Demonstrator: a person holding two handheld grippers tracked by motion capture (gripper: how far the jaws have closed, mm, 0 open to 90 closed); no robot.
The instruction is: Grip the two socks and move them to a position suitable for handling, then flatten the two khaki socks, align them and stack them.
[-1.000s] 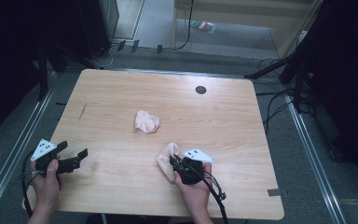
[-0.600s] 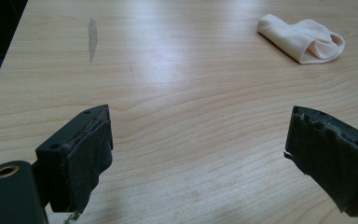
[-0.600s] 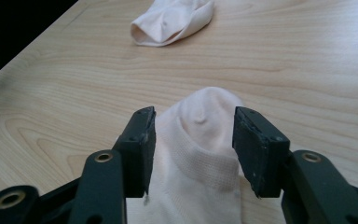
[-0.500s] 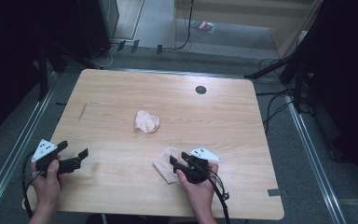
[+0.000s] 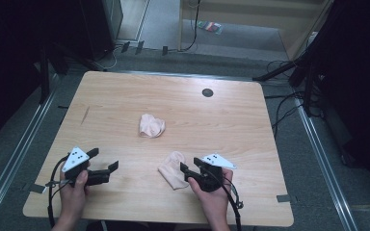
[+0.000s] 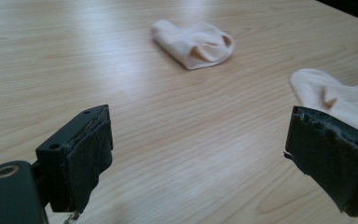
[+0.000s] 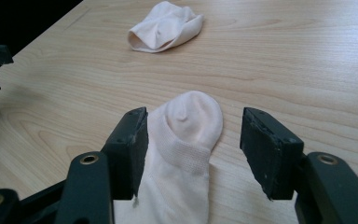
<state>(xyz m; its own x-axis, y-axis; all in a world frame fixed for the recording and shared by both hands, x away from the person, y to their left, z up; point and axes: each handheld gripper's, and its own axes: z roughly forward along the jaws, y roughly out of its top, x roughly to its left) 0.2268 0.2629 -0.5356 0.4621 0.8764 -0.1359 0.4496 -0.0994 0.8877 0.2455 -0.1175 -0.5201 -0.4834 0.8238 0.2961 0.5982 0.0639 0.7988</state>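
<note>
Two pale pink socks lie on the wooden table (image 5: pixel 250 125). One is crumpled near the middle (image 5: pixel 151 125) (image 6: pixel 196 43) (image 7: pixel 165 25). The other lies flat toward the front (image 5: pixel 172 170) (image 6: pixel 340 95) (image 7: pixel 186 154), between the jaws of my right gripper (image 5: pixel 185 172) (image 7: pixel 196 123). Those jaws have just been opening; they now stand apart on either side of the sock and do not press it. My left gripper (image 5: pixel 104 160) (image 6: pixel 198 126) hovers at the front left, open wide with nothing between its pads, pointing toward both socks.
A black round grommet (image 5: pixel 207 92) sits near the table's far edge. A thin dark mark (image 5: pixel 85 114) lies on the left side. Cables trail from both grippers over the front edge. Metal rails and floor cables flank the table.
The right gripper has opened and let go of the near sock, which now lies flatter on the table. The left gripper has moved right, toward the socks.
</note>
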